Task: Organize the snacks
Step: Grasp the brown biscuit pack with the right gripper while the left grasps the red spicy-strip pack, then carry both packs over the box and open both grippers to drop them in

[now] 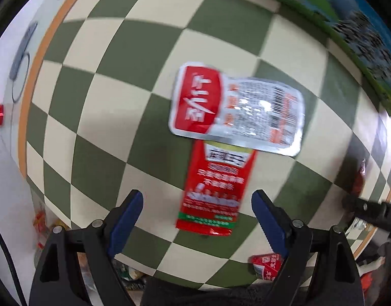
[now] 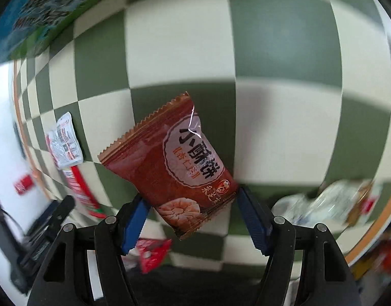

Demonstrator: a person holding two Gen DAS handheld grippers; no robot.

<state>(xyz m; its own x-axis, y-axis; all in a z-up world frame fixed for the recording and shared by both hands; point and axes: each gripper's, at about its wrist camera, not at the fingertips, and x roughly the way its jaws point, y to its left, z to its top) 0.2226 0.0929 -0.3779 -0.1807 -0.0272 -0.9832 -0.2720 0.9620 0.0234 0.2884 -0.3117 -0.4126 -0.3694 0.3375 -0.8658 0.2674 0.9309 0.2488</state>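
A brown-red pastry packet [image 2: 175,165] hangs tilted above the checkered cloth [image 2: 284,127], and my right gripper [image 2: 191,201] is shut on its lower end, both blue pads against its sides. My left gripper [image 1: 198,216] stands open and points down over a long red packet [image 1: 215,186], which lies on the cloth [image 1: 106,102] between the fingers without touching them. A red-and-silver flat packet [image 1: 236,107] overlaps that packet's top end. Both packets, silver [image 2: 65,140] and long red [image 2: 83,191], also show at the left of the right wrist view, beside the left gripper [image 2: 47,219].
A green-and-blue box [image 1: 348,38] stands at the cloth's far edge. A small red packet [image 1: 266,265] lies near my right finger. Several blurred packets [image 2: 330,204] are piled at the right. Another red packet [image 2: 152,252] lies below the held one. The white table [image 1: 6,153] borders the cloth.
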